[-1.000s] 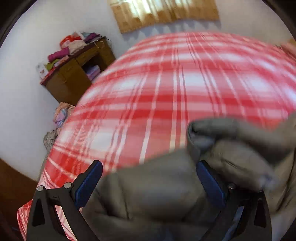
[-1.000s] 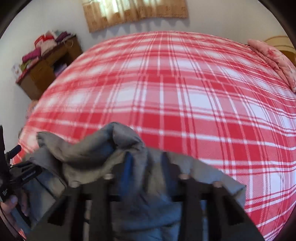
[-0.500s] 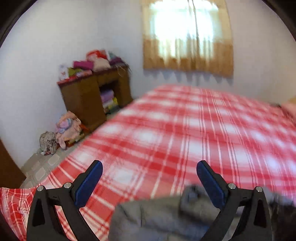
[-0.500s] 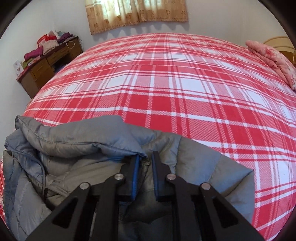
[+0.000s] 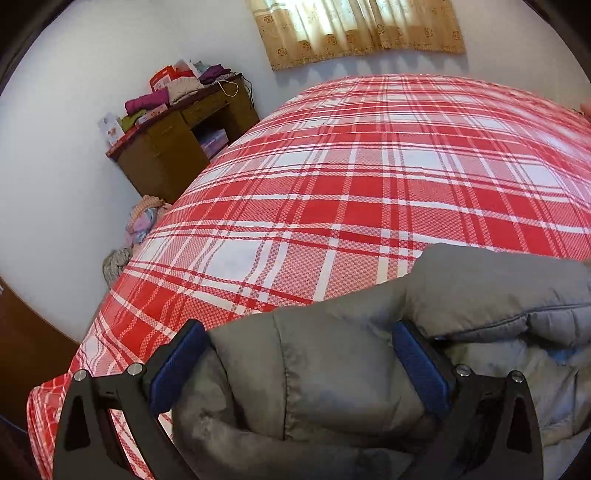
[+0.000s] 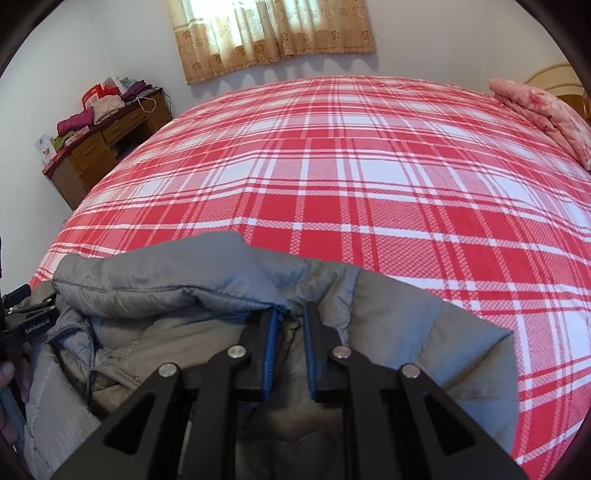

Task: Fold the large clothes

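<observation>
Cut off and covered

The grey jacket (image 6: 391, 332) runs off the bottom edge; its folds hide the near bed (image 6: 332, 166) edge.

1. A wide bed (image 6: 332, 177) fills most of both views, covered by a red-and-white plaid sheet.
2. Plain white walls (image 5: 62, 155) stand behind it.
3. A tan patterned curtain (image 6: 273, 33) hangs over a window, daylight glowing through it.
4. A brown wooden desk (image 5: 173, 144) stands in the corner, folded clothes and boxes piled on top.
5. Bundles of cloth (image 5: 142, 221) lie on the floor beside the desk.
6. A pink floral pillow (image 6: 546, 114) rests at the bed's right edge, by a wooden headboard (image 6: 554, 79).
</observation>
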